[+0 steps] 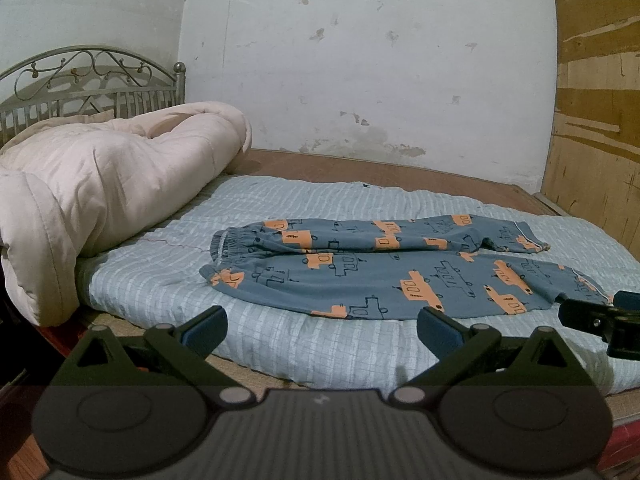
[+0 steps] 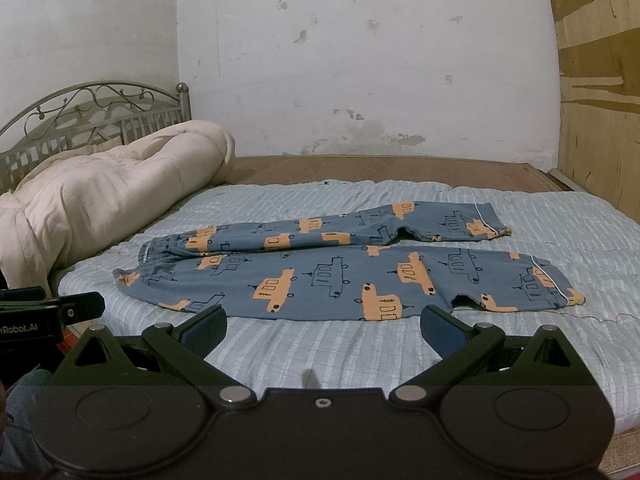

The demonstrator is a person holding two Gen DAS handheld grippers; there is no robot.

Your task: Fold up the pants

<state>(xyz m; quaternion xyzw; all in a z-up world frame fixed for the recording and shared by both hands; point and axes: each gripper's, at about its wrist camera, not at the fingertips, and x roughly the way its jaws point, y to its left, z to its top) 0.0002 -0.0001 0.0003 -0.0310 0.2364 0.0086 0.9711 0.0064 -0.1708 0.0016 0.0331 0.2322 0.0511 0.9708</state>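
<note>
Left wrist view gives me my left gripper with its jaws spread wide and nothing between them, hanging over the near edge of the pale blue quilted bedspread. Just past the fingertips, toward 12 o'clock, the blue pants with orange and outlined vehicle prints lie flat, waistband out at 10 o'clock and both legs running toward 3 o'clock, side by side with a narrow gap between the cuffs. At 3 o'clock I catch the black tip of my right gripper near the nearer cuff. From the right wrist view, that gripper also has its jaws wide apart and empty, with the pants just ahead of it and the left gripper at 9 o'clock. Farther out at 10 o'clock a cream comforter is bunched against a metal headboard, and a stained white wall rises behind the bed.
</note>
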